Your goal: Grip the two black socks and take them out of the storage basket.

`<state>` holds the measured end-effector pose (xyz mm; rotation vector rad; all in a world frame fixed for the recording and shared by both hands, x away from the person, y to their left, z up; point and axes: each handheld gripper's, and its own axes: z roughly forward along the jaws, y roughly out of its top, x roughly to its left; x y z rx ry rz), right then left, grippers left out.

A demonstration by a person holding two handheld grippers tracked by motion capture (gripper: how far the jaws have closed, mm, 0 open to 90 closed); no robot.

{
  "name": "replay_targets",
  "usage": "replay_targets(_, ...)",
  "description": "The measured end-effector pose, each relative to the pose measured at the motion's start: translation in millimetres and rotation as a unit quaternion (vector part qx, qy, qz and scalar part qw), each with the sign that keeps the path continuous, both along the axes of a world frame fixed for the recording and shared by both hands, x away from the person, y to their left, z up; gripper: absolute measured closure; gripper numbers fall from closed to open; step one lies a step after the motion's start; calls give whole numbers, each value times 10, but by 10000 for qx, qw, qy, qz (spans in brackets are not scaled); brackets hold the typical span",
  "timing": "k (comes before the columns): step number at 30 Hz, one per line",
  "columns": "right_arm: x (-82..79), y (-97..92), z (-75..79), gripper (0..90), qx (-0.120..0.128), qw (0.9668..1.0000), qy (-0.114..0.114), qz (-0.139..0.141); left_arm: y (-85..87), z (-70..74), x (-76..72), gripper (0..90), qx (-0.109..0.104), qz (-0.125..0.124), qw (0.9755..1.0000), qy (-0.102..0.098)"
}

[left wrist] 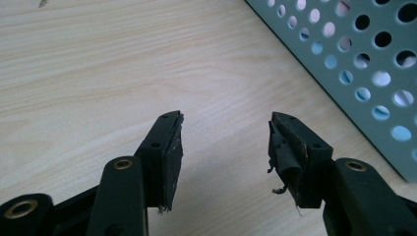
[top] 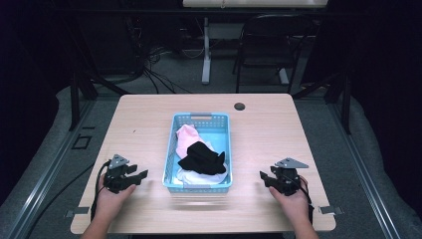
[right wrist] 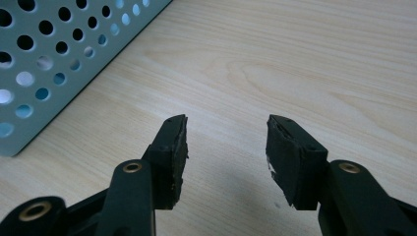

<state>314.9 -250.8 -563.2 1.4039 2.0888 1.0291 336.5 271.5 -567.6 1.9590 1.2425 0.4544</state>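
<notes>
A light blue perforated basket (top: 171, 149) stands in the middle of the wooden table (top: 259, 124). Inside it lie a pink cloth (top: 186, 136), a black cloth (top: 202, 158) and a white cloth (top: 196, 177). My left gripper (top: 142, 175) rests low over the table left of the basket, open, nothing between its jaws. My right gripper (top: 263, 177) sits right of the basket, open and empty too. In the left gripper view the left gripper (left wrist: 225, 118) faces bare wood with the basket wall (left wrist: 354, 64) at upper right. In the right gripper view the right gripper (right wrist: 227, 120) has the basket wall (right wrist: 54, 54) at upper left.
A round cable hole (top: 240, 106) sits near the table's far edge. Beyond the table stand a dark chair (top: 271, 45) and a white desk leg (top: 205, 50), with cables on the floor. Bare wood lies on both sides of the basket.
</notes>
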Motion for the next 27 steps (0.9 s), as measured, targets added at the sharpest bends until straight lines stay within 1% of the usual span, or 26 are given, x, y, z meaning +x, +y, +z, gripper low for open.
replay_targets(3, 4, 2, 1, 499, -9, 10000, 28, 52, 0, 5, 9, 468, -39, 19, 10000, 6)
replay_targets(4, 7, 2, -1, 502, -37, 10000, 34, 67, -4, 5, 17, 468, -30, 31, 10000, 1)
replay_targets(7, 3, 3, -3, 507, -6, 9999, 58, 100, -13, 1, 25, 451, 23, 4, 10000, 61)
replay_targets(8, 2, 4, -4, 508, 45, 9999, 67, 104, -23, -4, 20, 448, 55, -11, 10000, 54)
replay_targets(11, -3, 11, 1, 508, 28, 9999, 86, 115, -25, 5, 11, 447, 18, -33, 10000, 42)
replay_targets(12, -8, 17, -2, 508, 83, 9999, 76, 121, -27, 13, 7, 447, -9, -38, 10000, 7)
replay_targets(13, -16, 24, -2, 507, 110, 9998, 69, 117, -23, 18, 4, 443, 12, -47, 10000, -8)
replay_targets(14, -24, 23, 5, 508, 62, 9999, 46, 102, -18, 20, 1, 442, 2, -34, 10000, -8)
replay_targets(16, -25, 21, 7, 507, 60, 9999, 30, 99, -17, 12, -1, 442, -19, 16, 10000, -10)
replay_targets(18, -20, 18, 8, 505, 48, 10000, -9, 29, -2, -1, -4, 442, 29, 58, 10000, 29)
replay_targets(20, -8, 16, 1, 502, 75, 10000, 1, 31, 17, -10, -14, 442, -8, 96, 9999, 57)
replay_targets(23, -6, 19, 2, 499, 57, 10000, 23, 45, 18, -17, -21, 442, -16, 116, 9999, 42)
replay_targets(24, -3, 28, 0, 499, 63, 10000, 13, 45, 18, -14, -24, 442, 31, 85, 9999, 88)
replay_targets(25, -3, 28, 0, 499, 63, 10000, 13, 45, 18, -14, -24, 441, 31, 85, 9999, 88)
replay_targets(26, 0, 33, -3, 499, 90, 9999, 1, 58, 14, -19, -23, 441, 22, 79, 9999, 68)
replay_targets(27, 4, 43, -5, 499, 57, 10000, 19, 76, 9, -24, -22, 439, 13, 92, 9999, 44)
